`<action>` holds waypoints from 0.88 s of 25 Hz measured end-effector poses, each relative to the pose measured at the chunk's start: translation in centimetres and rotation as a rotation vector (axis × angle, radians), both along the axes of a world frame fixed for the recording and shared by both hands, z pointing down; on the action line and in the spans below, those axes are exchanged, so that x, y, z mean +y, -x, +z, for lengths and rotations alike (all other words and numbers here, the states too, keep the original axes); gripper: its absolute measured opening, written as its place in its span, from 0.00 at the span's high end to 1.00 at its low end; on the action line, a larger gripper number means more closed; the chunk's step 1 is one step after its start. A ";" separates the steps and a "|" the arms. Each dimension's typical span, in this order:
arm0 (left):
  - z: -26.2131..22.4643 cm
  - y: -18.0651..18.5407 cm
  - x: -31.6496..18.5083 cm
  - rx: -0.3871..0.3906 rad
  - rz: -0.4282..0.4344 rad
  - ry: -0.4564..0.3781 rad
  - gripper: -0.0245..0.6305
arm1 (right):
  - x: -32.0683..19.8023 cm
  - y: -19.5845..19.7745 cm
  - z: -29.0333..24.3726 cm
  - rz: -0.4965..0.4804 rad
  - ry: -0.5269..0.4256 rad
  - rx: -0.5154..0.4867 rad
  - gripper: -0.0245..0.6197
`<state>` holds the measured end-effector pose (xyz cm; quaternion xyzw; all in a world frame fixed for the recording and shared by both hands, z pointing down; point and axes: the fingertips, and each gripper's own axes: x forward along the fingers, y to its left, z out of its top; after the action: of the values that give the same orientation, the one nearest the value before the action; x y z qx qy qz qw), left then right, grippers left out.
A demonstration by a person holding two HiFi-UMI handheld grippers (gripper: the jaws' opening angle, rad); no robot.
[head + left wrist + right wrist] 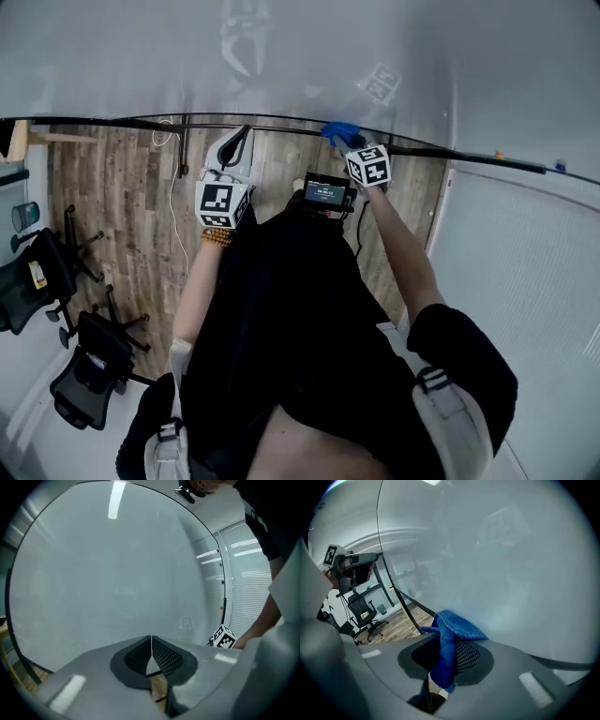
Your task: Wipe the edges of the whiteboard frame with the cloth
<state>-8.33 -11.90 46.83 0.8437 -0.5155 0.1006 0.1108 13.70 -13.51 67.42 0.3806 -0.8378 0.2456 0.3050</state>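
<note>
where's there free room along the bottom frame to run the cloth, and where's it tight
Free: the frame from the cloth rightward to a small orange piece, and left of the left gripper up to the black post. Tight: between the grippers, where the left gripper's shut, empty jaws sit close to the cloth in the right gripper.

One whiteboard (281,56), one blue cloth (454,627) and two grippers, the left gripper (151,641) and the right gripper (445,645), meet at the whiteboard's lower edge. Below the whiteboard stand two chairs, an office chair (37,277) and a second office chair (89,370) farther off, plus one waste bin (26,216).
</note>
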 end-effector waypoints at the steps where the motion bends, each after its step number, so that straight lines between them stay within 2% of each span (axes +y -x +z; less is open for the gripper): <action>1: -0.2 0.3 0.2 0.003 0.013 0.004 0.96 | 0.1 0.3 -0.4 0.013 -0.004 -0.003 0.80; 7: -0.6 2.7 -0.1 0.013 0.056 0.013 0.96 | -0.1 4.4 -1.3 -0.018 -0.021 0.019 0.80; 13: 0.1 4.2 -0.2 0.033 0.074 0.016 0.96 | 0.0 4.7 -0.7 0.031 -0.004 0.021 0.80; 18: 2.0 10.2 -2.2 0.054 0.072 0.036 0.96 | -1.8 9.9 0.6 0.009 0.005 0.065 0.80; 22: 2.2 11.4 -2.2 0.056 0.079 0.037 0.96 | -1.4 11.4 0.8 0.011 0.007 0.067 0.80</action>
<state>-19.77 -14.05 49.06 0.8638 -0.4765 0.0909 0.1366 2.32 -14.90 68.20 0.3920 -0.8241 0.2373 0.3329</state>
